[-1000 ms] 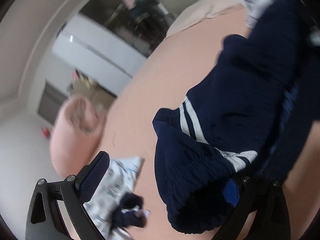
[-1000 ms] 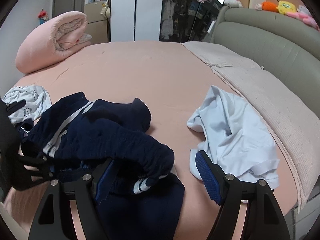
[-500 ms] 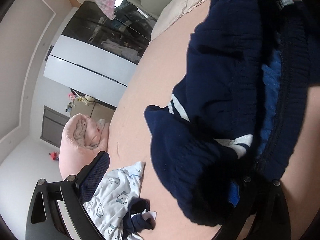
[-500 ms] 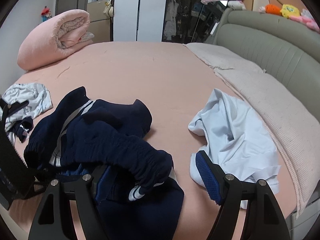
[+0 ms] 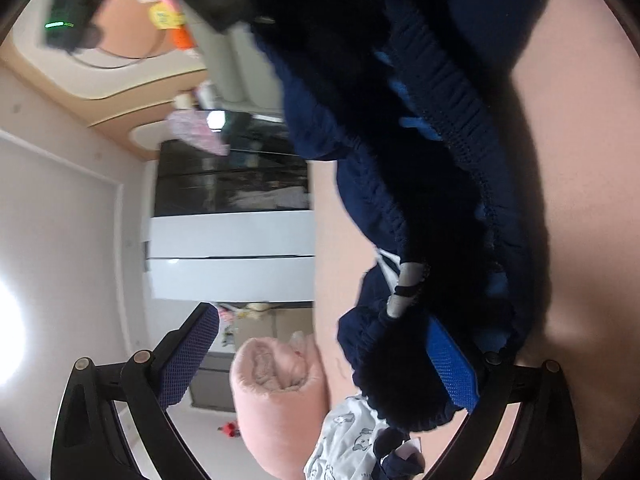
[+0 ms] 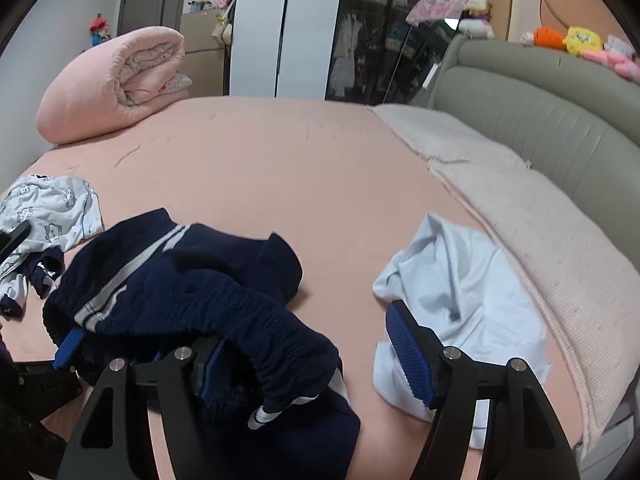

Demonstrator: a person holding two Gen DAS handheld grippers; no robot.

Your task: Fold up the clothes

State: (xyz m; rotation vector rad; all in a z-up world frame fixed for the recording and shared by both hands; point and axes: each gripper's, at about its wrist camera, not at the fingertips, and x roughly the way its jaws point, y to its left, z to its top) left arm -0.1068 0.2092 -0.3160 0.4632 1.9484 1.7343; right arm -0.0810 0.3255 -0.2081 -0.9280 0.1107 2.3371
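- Looking along my right claw (image 6: 304, 360), I see its jaws wide, just narrowing, navy trousers (image 6: 192, 292) draped over one finger, unpinched.
- My left claw (image 5: 320, 360) gapes too, waistband hooked on one finger.
- Bare bed (image 6: 280, 168) lies toward 12 o'clock; white garment (image 6: 460, 288) at 2.

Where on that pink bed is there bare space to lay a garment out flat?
The widest bare stretch of pink sheet lies beyond the crumpled navy striped trousers, between the rolled pink quilt and beige blanket strip. The near edge is crowded: printed white baby garment, trousers, pale blue shirt.
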